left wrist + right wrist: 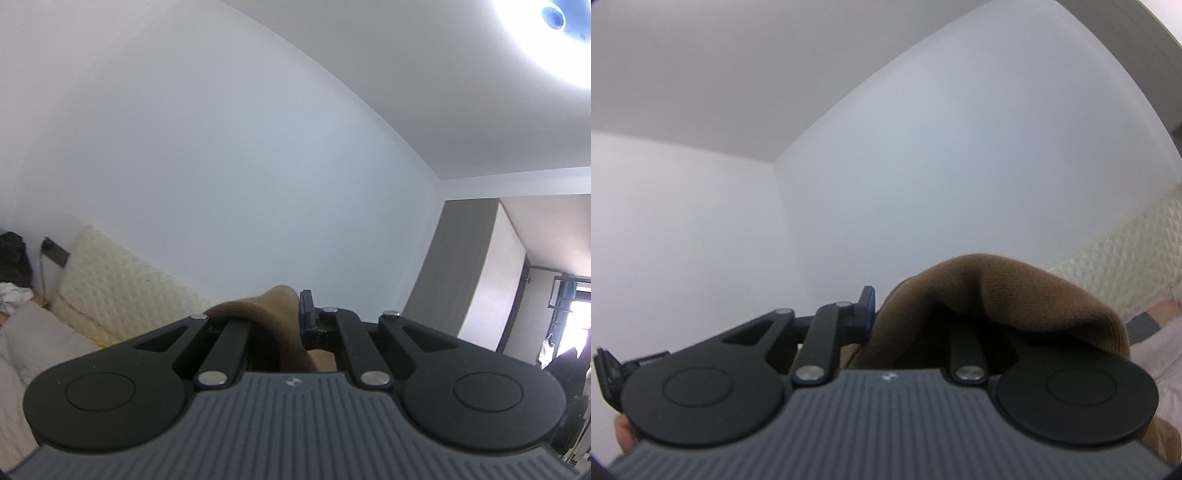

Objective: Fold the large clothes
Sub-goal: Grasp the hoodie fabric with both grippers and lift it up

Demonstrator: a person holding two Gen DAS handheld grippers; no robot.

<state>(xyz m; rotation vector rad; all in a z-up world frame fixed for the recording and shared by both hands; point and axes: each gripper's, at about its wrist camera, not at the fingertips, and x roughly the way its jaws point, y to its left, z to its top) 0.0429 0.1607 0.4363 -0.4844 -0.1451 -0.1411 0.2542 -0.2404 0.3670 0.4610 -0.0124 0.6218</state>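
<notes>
A brown knit garment bulges up between the fingers of my left gripper, which is shut on it and held high, pointing at the white wall. Only the dark right fingertip shows beside the cloth. In the right wrist view the same brown garment is pinched in my right gripper and drapes over its right finger, hiding it. The blue-edged left fingertip presses against the fabric. The rest of the garment hangs below, out of sight.
A cream quilted headboard leans on the wall above pale pink bedding. A dark bag sits far left, a doorway opens at right. A hand grips the right tool.
</notes>
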